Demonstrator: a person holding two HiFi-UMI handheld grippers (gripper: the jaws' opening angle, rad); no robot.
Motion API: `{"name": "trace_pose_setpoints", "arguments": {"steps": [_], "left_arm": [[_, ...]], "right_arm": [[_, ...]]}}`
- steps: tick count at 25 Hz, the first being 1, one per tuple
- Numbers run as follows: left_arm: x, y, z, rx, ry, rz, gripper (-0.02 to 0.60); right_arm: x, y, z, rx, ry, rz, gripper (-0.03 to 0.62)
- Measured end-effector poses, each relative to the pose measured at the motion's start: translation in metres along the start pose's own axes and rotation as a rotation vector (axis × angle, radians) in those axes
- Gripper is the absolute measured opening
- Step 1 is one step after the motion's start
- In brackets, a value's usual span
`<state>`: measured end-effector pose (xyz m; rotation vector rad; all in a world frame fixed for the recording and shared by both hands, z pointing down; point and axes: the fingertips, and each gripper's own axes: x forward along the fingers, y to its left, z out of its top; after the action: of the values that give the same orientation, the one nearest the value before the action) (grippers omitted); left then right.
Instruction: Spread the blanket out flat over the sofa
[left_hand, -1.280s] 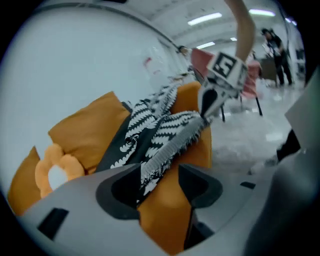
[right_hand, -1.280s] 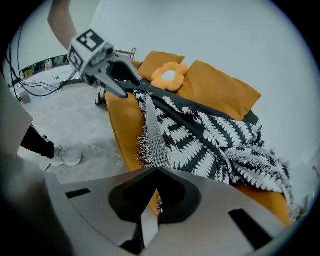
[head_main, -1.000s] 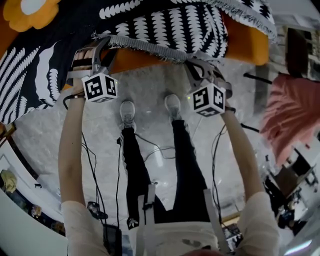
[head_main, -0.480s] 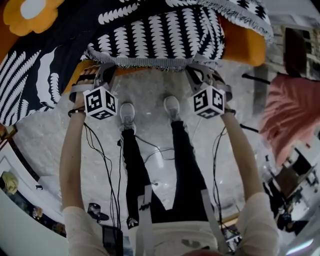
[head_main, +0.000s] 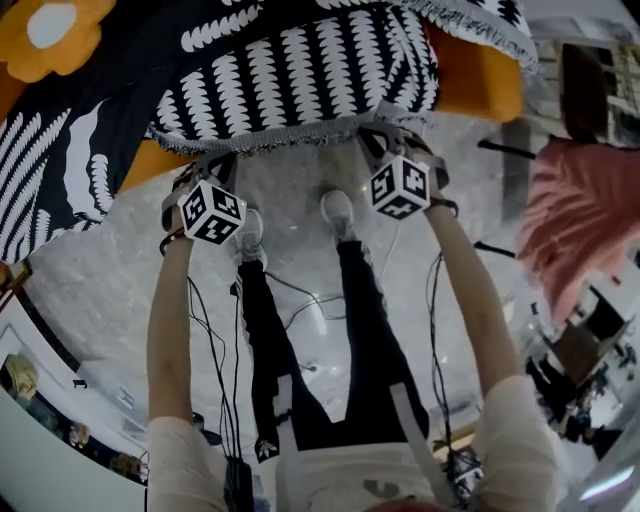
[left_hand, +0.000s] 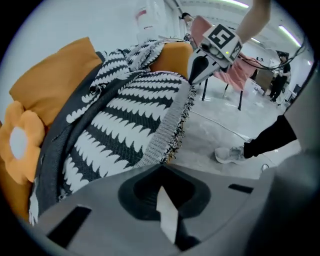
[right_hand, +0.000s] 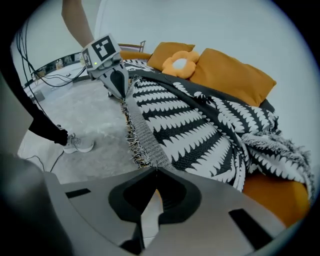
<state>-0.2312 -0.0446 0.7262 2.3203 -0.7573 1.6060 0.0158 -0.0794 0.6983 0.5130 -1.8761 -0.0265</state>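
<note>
Both ends of the fringed hem (head_main: 265, 135) of the blanket (head_main: 300, 70) are now pinched — the left gripper (left_hand: 162, 166), gaping a second ago, has clamped on, and the right gripper (right_hand: 152, 170) stays clenched — so the edge can be drawn flat. Coarse woven cloth, in a black-and-white leaf pattern, lies rumpled over the padded orange sofa (head_main: 480, 85).

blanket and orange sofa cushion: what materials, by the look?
blanket: woven textile, matte, probably cotton or acrylic; a ribbed border band and a fringed edge show. sofa cushion: orange upholstery fabric, matte, with soft creases; fibre can't be told.
</note>
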Motion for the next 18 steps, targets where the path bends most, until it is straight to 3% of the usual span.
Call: {"name": "trace_pose_setpoints", "arguments": {"steps": [2, 5, 6, 8, 10, 15, 18], "left_arm": [[0.005, 0.006, -0.009, -0.026, 0.035, -0.005, 0.008], [0.005, 0.012, -0.010, -0.045, 0.032, -0.005, 0.008], [0.008, 0.010, -0.006, -0.045, 0.017, -0.014, 0.008], [0.015, 0.004, -0.002, -0.045, 0.001, -0.030, 0.008], [0.020, 0.004, -0.006, -0.058, 0.012, -0.028, 0.008], [0.015, 0.004, -0.011, -0.067, 0.042, -0.019, 0.008], [0.018, 0.010, -0.009, -0.073, 0.018, 0.008, 0.008]], "right_arm": [[0.012, 0.004, 0.000, 0.009, -0.006, 0.013, 0.009], [0.012, -0.006, -0.020, 0.033, 0.034, -0.073, 0.015], [0.005, -0.013, -0.039, 0.071, 0.073, -0.118, 0.033], [-0.006, -0.025, -0.077, 0.177, 0.149, -0.207, 0.141], [0.000, -0.035, -0.096, 0.244, 0.179, -0.283, 0.161], [0.035, -0.035, -0.093, 0.145, 0.174, -0.380, 0.160], [0.036, -0.048, -0.096, 0.140, 0.165, -0.475, 0.017]]}}
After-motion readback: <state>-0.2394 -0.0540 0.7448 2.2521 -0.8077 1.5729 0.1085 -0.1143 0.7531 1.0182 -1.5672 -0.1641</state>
